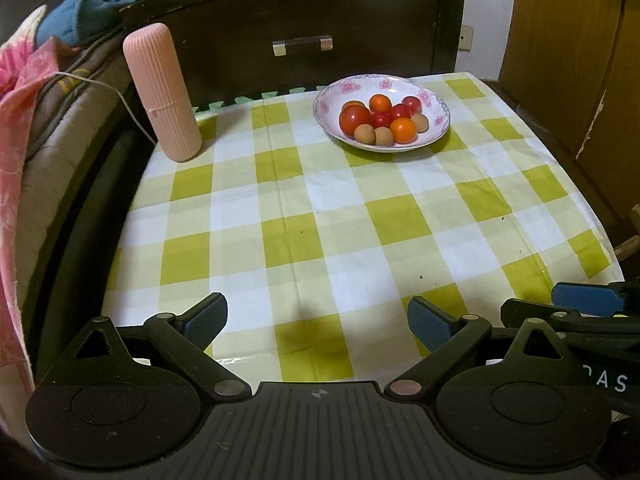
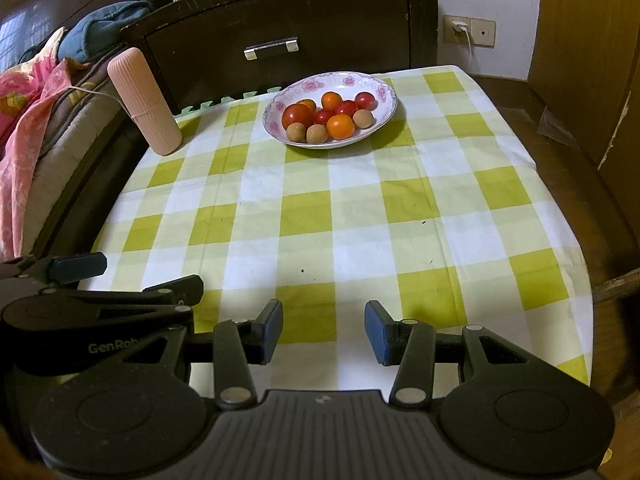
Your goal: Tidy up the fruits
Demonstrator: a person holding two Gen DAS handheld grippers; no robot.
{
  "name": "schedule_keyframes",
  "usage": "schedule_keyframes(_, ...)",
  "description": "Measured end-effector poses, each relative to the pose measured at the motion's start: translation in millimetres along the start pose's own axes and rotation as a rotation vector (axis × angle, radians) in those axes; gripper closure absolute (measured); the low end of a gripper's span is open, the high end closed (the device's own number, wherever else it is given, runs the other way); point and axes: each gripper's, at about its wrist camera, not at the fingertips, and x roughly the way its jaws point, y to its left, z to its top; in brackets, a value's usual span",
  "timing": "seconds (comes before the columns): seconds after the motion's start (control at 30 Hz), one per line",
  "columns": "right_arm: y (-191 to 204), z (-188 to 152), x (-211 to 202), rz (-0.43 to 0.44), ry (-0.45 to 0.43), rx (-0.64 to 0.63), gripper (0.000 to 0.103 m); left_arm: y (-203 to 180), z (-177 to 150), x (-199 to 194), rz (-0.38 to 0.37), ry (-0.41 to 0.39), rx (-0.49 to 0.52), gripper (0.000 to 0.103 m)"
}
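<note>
**Fruit gathered in the floral bowl; both grippers held empty at the near edge**

A table covered by a yellow-green and white checked cloth (image 1: pixel 320 208) is seen from both wrist cameras. Toward the far side of the cloth a white bowl with a pink floral rim (image 1: pixel 438 110) is set, and all the visible fruit is contained in it. A large red tomato (image 1: pixel 355 118) is placed at the bowl's left, with smaller red cherry tomatoes (image 1: pixel 400 112) clustered in the middle. Two orange fruits are seen: one at the back (image 1: pixel 380 102) and one at the front (image 1: pixel 403 129). Three small brown round fruits, possibly longans (image 1: pixel 365 134), are lined along the near side of the pile. No fruit is seen lying on the cloth outside the bowl.

A ribbed pink cylindrical container (image 1: pixel 162 92) is stood at the far left corner of the table, leaning slightly, well apart from the bowl. Behind the table a dark wooden cabinet with a metal handle (image 1: pixel 302 45) is seen, and pink and blue bedding (image 1: pixel 24 92) is piled at the left. A wall socket with a white plug (image 2: pixel 460 29) is shown in the right wrist view.

The left gripper (image 1: pixel 318 322) is held over the near edge of the cloth with its jaws spread wide and nothing between them. The right gripper (image 2: pixel 324 332) is held just beside it, jaws parted less widely and likewise empty. Both are kept well apart from the bowl.
</note>
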Motion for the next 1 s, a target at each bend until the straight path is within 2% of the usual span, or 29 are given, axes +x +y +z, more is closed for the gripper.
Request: schedule_keyframes(1.0, 1.5, -3.6, 5.7, -0.016, 0.034, 0.003, 0.06, -4.6, -4.7, 5.1, -0.014, 0.032, 0.008, 0.01)
